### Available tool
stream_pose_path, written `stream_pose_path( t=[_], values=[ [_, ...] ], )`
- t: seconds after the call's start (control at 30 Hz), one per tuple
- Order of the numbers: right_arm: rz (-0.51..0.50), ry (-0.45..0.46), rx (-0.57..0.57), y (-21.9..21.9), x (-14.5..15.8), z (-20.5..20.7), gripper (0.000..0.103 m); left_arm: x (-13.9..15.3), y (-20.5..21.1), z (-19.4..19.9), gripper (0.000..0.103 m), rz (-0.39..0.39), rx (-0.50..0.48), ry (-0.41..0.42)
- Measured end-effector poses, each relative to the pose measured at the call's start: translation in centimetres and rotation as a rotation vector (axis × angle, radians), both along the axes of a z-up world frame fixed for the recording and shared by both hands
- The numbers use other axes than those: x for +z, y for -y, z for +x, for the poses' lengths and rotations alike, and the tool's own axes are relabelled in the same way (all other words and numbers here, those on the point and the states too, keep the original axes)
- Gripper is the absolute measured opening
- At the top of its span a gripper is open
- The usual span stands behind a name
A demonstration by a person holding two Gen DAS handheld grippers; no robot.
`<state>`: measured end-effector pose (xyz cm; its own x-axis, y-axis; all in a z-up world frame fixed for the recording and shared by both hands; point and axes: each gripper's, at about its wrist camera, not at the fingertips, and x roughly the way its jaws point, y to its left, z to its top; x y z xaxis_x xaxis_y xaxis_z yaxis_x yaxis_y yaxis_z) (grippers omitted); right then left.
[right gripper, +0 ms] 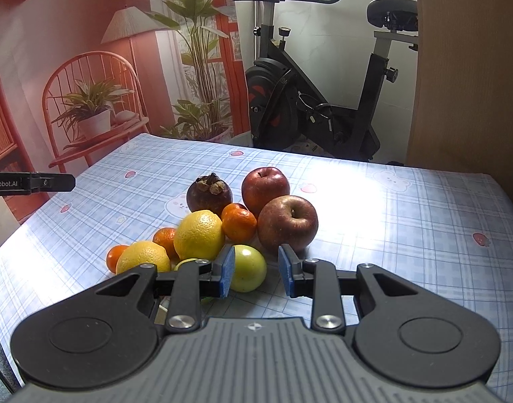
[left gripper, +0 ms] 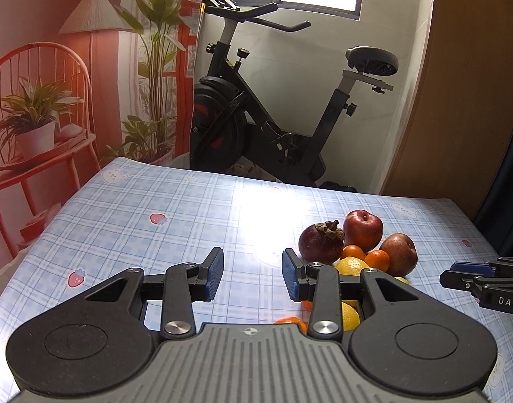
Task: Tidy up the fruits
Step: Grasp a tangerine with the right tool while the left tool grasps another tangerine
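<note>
Left of fruit pile (right gripper: 219, 231), bare tablecloth (left gripper: 155, 201); both claws (left gripper: 253, 273) (right gripper: 256, 270) empty, gaping.

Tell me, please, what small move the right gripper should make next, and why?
Probably widen the right gripper and ease it left and forward over the round green fruit: it lies nearest, partly behind one pad, at the pile's front edge, and the gap between the pads looks narrower than the fruit.

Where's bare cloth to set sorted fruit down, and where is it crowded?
Free: the tablecloth left of the mangosteen, out to the table's left edge, and right of the two apples toward the right edge. Crowded: the pile of lemons, tangerines and green fruit by the right gripper.
</note>
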<state>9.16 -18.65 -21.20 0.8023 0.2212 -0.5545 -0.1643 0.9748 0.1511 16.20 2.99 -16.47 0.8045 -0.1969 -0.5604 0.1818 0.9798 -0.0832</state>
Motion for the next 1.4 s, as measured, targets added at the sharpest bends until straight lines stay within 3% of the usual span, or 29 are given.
stream_pose_path(
  t=[0.53,0.7,1.0,1.4],
  values=[
    [-0.028,-0.003,0.062,-1.1,0.4,3.2,0.031,0.8,1.2,2.5,0.040,-0.012,-0.034,0.029],
    [-0.056,-0.016,0.084,-1.4,0.0,4.3,0.031,-0.1,1.7,3.1,0.040,-0.001,-0.062,0.013],
    [-0.222,-0.044,0.251,-3.0,-0.7,7.1,0.031,-1.6,1.1,5.2,0.040,-0.049,-0.062,-0.064],
    [-0.422,-0.065,0.413,-5.4,-2.0,8.7,0.033,-3.4,1.8,5.5,0.040,-0.049,-0.095,-0.117]
  ],
)
